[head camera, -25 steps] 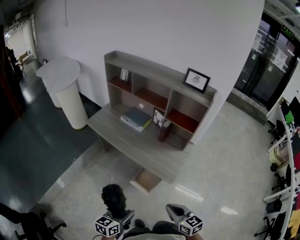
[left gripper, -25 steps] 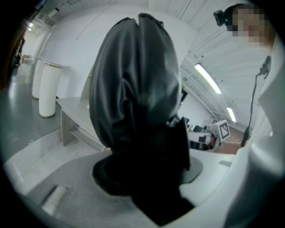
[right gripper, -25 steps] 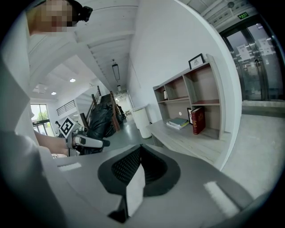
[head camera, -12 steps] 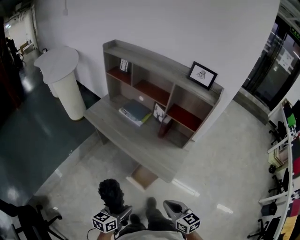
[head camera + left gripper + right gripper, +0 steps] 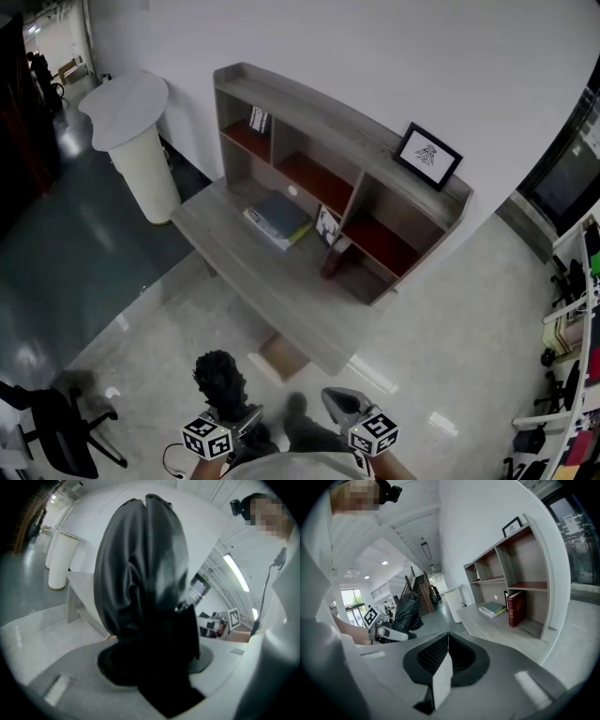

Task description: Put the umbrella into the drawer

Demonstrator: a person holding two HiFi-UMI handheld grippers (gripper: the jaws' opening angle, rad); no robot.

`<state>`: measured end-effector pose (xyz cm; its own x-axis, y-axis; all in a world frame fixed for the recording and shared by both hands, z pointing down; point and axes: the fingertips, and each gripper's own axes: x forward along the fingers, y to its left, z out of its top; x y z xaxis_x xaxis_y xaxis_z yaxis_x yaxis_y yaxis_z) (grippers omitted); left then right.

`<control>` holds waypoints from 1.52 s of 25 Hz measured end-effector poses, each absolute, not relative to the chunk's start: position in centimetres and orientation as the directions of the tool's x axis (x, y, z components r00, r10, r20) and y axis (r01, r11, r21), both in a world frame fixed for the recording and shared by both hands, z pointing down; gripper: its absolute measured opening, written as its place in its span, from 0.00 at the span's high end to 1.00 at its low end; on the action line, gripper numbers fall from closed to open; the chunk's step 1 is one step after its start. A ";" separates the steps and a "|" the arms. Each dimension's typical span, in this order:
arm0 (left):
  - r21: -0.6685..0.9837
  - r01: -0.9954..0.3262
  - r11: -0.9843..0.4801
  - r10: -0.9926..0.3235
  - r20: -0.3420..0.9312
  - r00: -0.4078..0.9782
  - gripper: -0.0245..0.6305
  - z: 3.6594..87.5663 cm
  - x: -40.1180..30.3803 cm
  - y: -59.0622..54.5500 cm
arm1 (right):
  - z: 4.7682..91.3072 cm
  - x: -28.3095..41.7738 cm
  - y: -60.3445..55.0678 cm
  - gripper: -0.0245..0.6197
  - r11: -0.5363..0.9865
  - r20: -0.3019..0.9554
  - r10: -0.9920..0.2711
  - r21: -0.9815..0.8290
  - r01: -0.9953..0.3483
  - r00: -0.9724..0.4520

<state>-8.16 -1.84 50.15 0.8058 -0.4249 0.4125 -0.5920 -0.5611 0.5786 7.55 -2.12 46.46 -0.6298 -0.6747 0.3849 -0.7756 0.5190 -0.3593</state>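
Observation:
A folded black umbrella [image 5: 220,378] stands up from my left gripper [image 5: 234,414], whose jaws are shut on its lower end. In the left gripper view the umbrella [image 5: 140,573] fills the middle and hides most of the left gripper [image 5: 152,665]. My right gripper [image 5: 339,405] is beside it at the bottom of the head view, shut with nothing in it; its pads meet in the right gripper view [image 5: 447,654]. The drawer [image 5: 281,356] stands pulled out under the front edge of the grey desk [image 5: 281,291], ahead of both grippers and apart from them.
A hutch of shelves [image 5: 375,178] stands on the desk with a framed picture [image 5: 428,155] on top. Books [image 5: 279,217] and a red book [image 5: 515,608] are on the desk. A white round pedestal [image 5: 141,141] is at the left, an office chair [image 5: 56,441] at the lower left.
Both grippers and the view have moved closer to the desk, which now sits a little further right in the head view. The umbrella stays in the left gripper.

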 end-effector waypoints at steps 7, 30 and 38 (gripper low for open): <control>0.590 -0.628 -0.508 -0.472 0.420 0.776 0.62 51.0 -6.4 -4.7 | 48.4 9.0 -5.8 0.96 0.568 0.399 -0.613 -0.376 -0.732 -0.682; 0.660 -0.675 -0.331 -0.492 0.489 0.720 0.63 59.2 -5.3 -8.3 | 55.7 10.7 -10.8 0.96 0.562 0.478 -0.514 -0.439 -0.701 -0.712; 0.676 -0.664 -0.321 -0.465 0.498 0.732 0.63 62.8 -6.7 -10.5 | 58.3 8.6 -11.7 0.96 0.492 0.507 -0.522 -0.479 -0.728 -0.686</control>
<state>-6.68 -10.48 62.82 0.7319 -0.4654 0.4977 -0.6635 -0.3207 0.6759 8.65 -11.74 58.28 -0.6860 -0.5217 0.5072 -0.7276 0.4916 -0.4785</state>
